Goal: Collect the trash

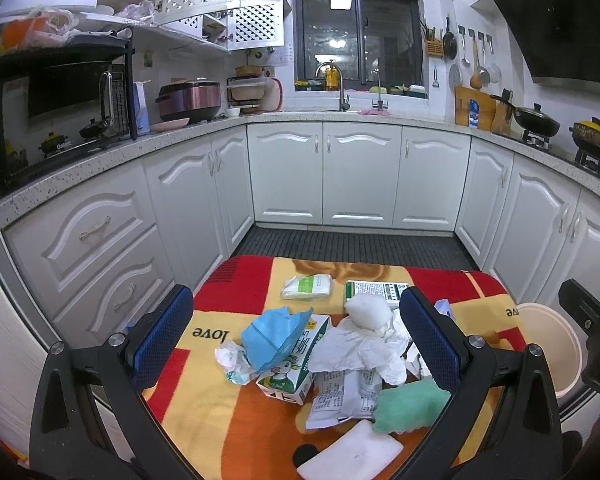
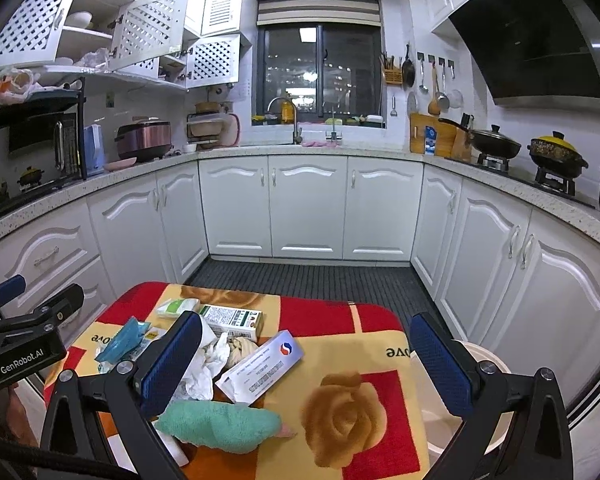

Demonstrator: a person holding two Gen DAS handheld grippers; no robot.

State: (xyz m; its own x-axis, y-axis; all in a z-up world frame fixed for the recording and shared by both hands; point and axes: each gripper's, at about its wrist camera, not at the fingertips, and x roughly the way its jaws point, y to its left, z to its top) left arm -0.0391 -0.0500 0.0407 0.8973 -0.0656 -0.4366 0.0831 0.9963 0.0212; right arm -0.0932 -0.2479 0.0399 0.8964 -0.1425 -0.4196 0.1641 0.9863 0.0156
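Observation:
A heap of trash lies on a small table covered by a red, yellow and orange blanket (image 1: 220, 412) (image 2: 372, 332). It holds a blue face mask (image 1: 274, 338) (image 2: 120, 342) on a milk carton (image 1: 290, 376), crumpled white tissue (image 1: 360, 350) (image 2: 206, 360), a green cloth (image 1: 410, 404) (image 2: 220, 424), a white and blue box (image 2: 264, 364) and a green and white box (image 1: 374, 290) (image 2: 232, 318). My left gripper (image 1: 300, 336) hovers open above the heap. My right gripper (image 2: 308, 364) is open too, over the white and blue box. Both hold nothing.
A cream bin (image 1: 548, 348) (image 2: 460, 408) stands at the table's right edge. White kitchen cabinets (image 1: 360, 176) ring the dark ribbed floor mat (image 1: 352, 244). A white pad (image 1: 352, 452) lies at the blanket's near edge. The other gripper's body shows at each view's side.

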